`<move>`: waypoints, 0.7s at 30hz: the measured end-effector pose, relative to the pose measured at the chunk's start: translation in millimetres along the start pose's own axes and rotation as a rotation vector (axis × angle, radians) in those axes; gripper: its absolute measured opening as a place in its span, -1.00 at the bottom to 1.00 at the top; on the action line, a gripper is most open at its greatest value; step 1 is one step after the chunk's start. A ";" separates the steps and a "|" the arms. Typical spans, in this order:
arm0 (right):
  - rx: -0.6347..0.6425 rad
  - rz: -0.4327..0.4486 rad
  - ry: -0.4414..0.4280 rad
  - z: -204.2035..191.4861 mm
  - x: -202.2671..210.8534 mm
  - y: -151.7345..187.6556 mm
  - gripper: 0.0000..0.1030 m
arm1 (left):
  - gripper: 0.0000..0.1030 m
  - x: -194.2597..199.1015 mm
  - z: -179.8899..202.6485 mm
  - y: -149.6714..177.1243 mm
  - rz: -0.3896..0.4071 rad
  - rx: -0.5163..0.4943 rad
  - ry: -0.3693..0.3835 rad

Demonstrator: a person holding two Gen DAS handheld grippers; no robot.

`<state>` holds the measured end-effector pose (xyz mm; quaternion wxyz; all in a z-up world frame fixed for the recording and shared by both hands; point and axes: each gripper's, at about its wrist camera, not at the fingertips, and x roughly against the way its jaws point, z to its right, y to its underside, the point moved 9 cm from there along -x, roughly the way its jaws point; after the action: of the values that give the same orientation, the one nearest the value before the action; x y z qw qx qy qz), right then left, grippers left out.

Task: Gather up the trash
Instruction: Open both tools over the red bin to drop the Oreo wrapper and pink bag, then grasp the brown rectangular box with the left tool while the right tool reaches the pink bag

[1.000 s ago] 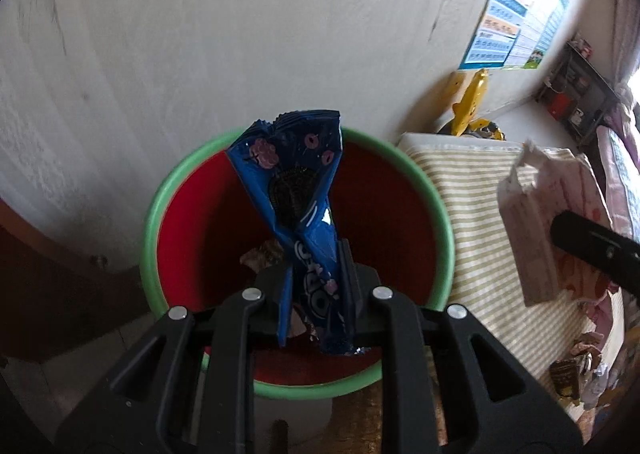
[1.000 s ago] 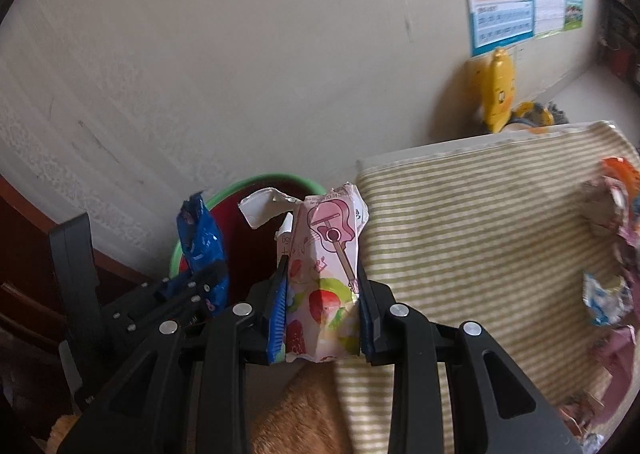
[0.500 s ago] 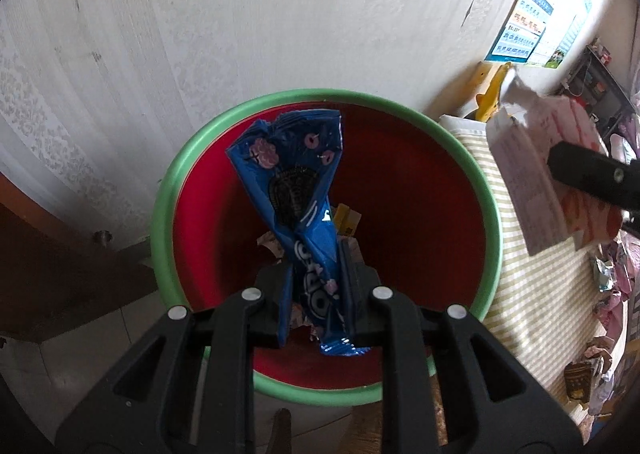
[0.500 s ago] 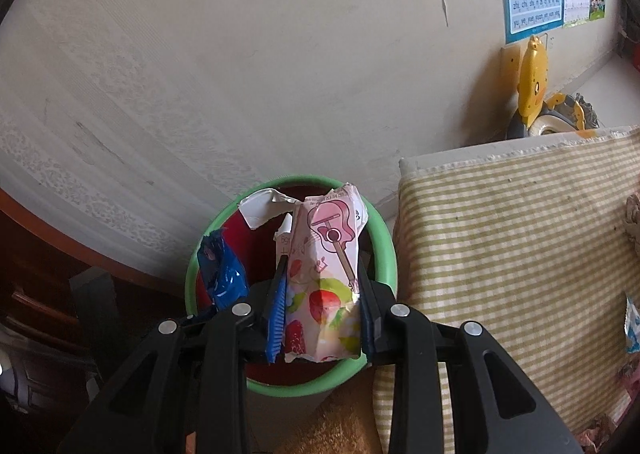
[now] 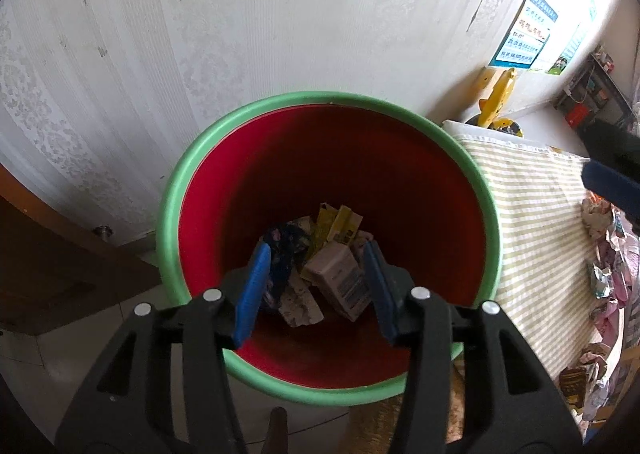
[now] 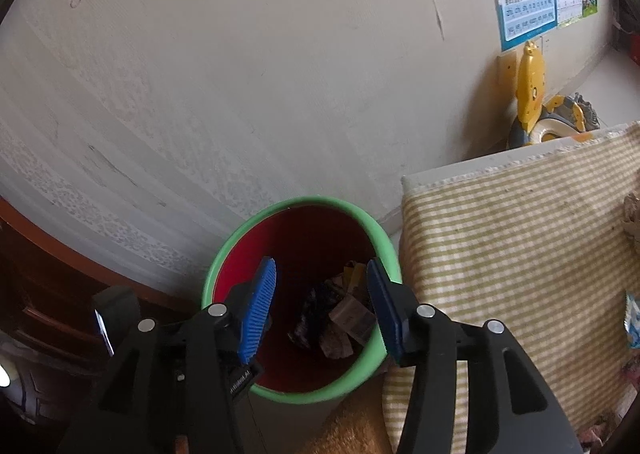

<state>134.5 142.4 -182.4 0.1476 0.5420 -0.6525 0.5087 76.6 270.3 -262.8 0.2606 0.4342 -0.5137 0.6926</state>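
Drop complete; more trash remains.
Wrappers (image 5: 320, 254) lie at the bottom of the bin (image 5: 188, 190). Your left gripper (image 5: 316, 286) and right gripper (image 6: 320, 302), jaws just opened, hang empty above it; litter (image 5: 608, 266) beside the bin awaits you.

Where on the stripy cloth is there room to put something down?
The striped cloth is bare from its edge beside the green-rimmed bin and across the middle. It gets crowded along the far side, where crumpled wrappers pile up.
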 end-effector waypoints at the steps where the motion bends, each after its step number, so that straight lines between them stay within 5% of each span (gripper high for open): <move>1: 0.000 0.007 0.006 2.9 5.6 1.1 -0.10 | -0.11 1.4 1.5 -0.4 0.002 -0.004 0.002; 8: -0.036 0.062 0.060 39.1 52.9 10.7 -0.09 | -0.11 16.5 32.2 0.2 0.019 -0.066 0.045; 14: -0.092 0.133 0.203 109.5 114.7 29.8 -0.08 | -0.11 30.9 78.6 7.4 0.028 -0.171 0.115; 21: -0.239 0.167 0.352 196.1 175.5 80.1 0.04 | -0.08 50.2 170.1 45.3 -0.017 -0.390 0.275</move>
<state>71.4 -125.3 -178.4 0.2796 0.3676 -0.7151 0.5247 72.3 91.3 -225.0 0.4129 0.2813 -0.5939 0.6306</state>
